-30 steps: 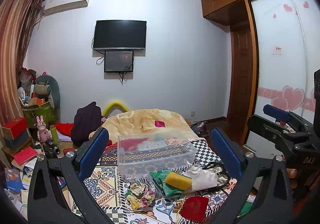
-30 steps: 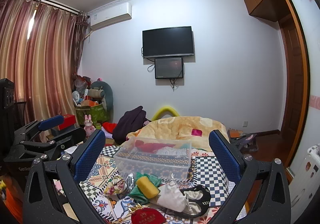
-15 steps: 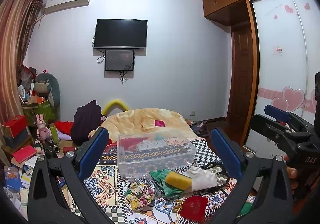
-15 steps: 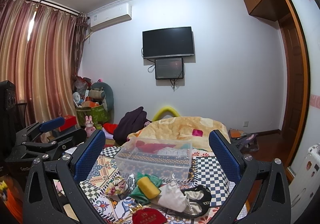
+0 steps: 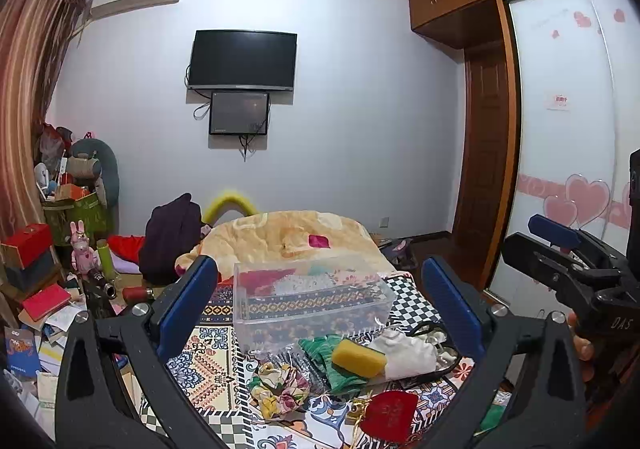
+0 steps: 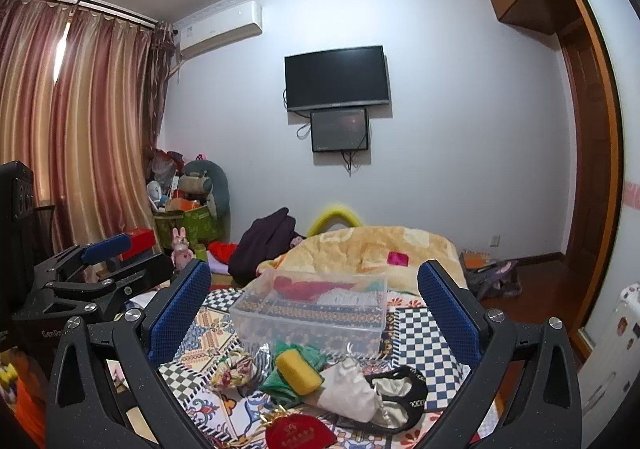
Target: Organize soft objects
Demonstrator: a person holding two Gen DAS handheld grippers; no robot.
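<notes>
One bed [image 5: 224, 345] with a patterned cover fills the space beyond both pairs of jaws, and one beige quilt [image 5: 296, 237] is heaped at its far end. One clear bin [image 5: 312, 301] stands on the cover, framed between the left gripper's [image 5: 320, 301] jaws and likewise between the right gripper's [image 6: 314, 309] jaws; folded cloth in red and pale colours shows through its walls, too blurred to count.

Nearer than the bin, just ahead of the jaws, lies one loose heap of soft things. One white cloth [image 6: 352, 389] lies toward the right jaw of each gripper, touching one black-edged piece [image 6: 400, 389]. One green cloth [image 5: 340, 361] spreads under one yellow sponge [image 5: 358, 357], which sits about midway between the jaws. One floral scrunchie [image 5: 280, 389] lies toward the left jaw, beside a crinkled clear bag [image 6: 260, 357]. One red pouch [image 5: 388, 411] is closest of all, low between the jaws.

Both grippers have their jaws wide apart, holding nothing and well short of the heap. Each shows at the edge of the other's view, side by side.
</notes>
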